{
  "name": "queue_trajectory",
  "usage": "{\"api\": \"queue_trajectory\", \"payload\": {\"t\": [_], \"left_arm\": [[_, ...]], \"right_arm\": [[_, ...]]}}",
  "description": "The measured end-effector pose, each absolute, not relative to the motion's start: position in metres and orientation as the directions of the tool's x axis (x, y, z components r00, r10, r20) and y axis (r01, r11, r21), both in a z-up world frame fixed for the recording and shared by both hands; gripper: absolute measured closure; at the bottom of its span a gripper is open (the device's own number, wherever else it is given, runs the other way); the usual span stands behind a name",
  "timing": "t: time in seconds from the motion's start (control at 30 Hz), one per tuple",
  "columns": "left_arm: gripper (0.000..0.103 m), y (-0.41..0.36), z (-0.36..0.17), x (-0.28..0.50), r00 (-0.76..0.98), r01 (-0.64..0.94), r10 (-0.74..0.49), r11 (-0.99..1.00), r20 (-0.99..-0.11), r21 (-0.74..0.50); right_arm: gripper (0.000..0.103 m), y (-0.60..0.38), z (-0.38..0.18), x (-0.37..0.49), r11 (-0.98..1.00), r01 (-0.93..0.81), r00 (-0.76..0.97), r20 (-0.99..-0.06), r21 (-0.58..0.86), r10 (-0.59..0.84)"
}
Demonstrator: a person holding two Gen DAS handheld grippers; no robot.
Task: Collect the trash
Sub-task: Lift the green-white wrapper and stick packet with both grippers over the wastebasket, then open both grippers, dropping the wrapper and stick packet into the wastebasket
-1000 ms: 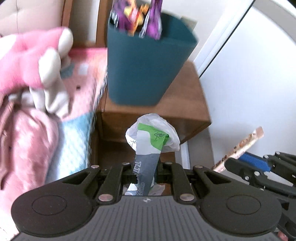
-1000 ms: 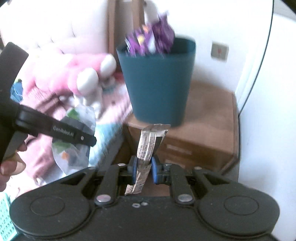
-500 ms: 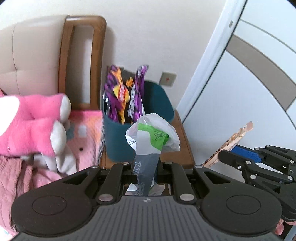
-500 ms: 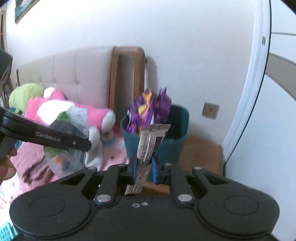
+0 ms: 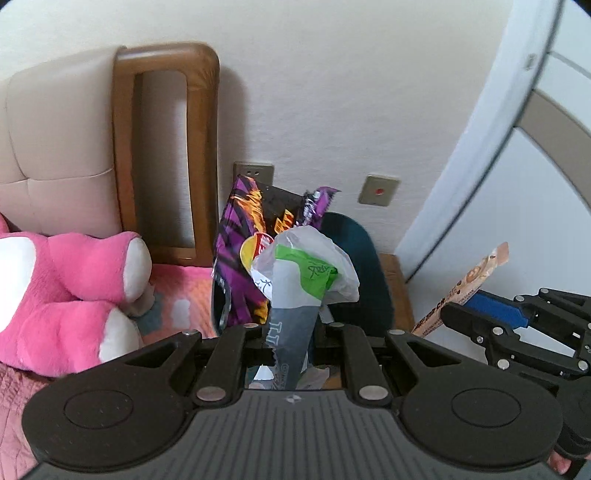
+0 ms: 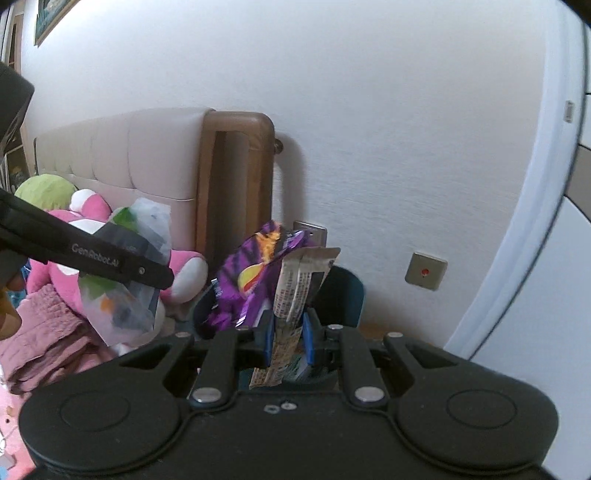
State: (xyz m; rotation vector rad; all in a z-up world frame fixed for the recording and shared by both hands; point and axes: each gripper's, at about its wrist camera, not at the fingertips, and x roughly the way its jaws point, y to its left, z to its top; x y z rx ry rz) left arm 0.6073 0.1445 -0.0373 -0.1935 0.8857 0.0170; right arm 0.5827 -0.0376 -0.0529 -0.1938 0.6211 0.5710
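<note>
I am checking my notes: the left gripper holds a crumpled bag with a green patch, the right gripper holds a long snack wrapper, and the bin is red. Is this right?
Not quite: the bin is dark teal, not red, as the left wrist view shows. The rest holds: the left gripper is shut on the crumpled bag, and the right gripper on the long snack wrapper.

White wall (image 6: pixel 369 110), padded wood-framed headboard (image 5: pixel 55 147), nightstand (image 5: pixel 397 291).

**Setting: home bedroom**

Padded beige headboard with brown wooden frame (image 5: pixel 162 147) against white wall. Pink-and-white plush toy (image 5: pixel 70 299) on pink patterned bedding (image 5: pixel 184 284). Brown wooden bedside table (image 5: pixel 397 291) beside bed carries dark teal plastic bin (image 5: pixel 362 273). Framed picture (image 6: pixel 48 16) hangs high on wall
</note>
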Motion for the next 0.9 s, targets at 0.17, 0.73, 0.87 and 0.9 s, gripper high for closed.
{"api": "queue_trajectory", "payload": {"t": [0.17,0.73,0.87,0.9], "left_arm": [[0.09,0.14,-0.07,0.667,0.564,-0.174,-0.019,0.975,-0.825,-0.141],[0.09,0.145,-0.167,0.742,0.334,-0.288,-0.004,0.952,-0.943,-0.106],[0.09,0.145,-0.183,0.748,0.293,-0.299,-0.029,0.947,-0.956,-0.121],[0.09,0.148,-0.186,0.749,0.289,-0.304,-0.036,0.944,-0.957,-0.128]], "right_arm": [[0.088,-0.032,-0.084,0.651,0.787,-0.617,0.595,-0.656,-0.003,0.464],[0.087,0.019,-0.172,0.723,0.616,-0.788,0.356,-0.818,-0.003,0.451],[0.085,0.022,-0.18,0.723,0.603,-0.798,0.336,-0.834,-0.005,0.437],[0.085,0.023,-0.181,0.723,0.601,-0.799,0.329,-0.839,-0.003,0.432]]}}
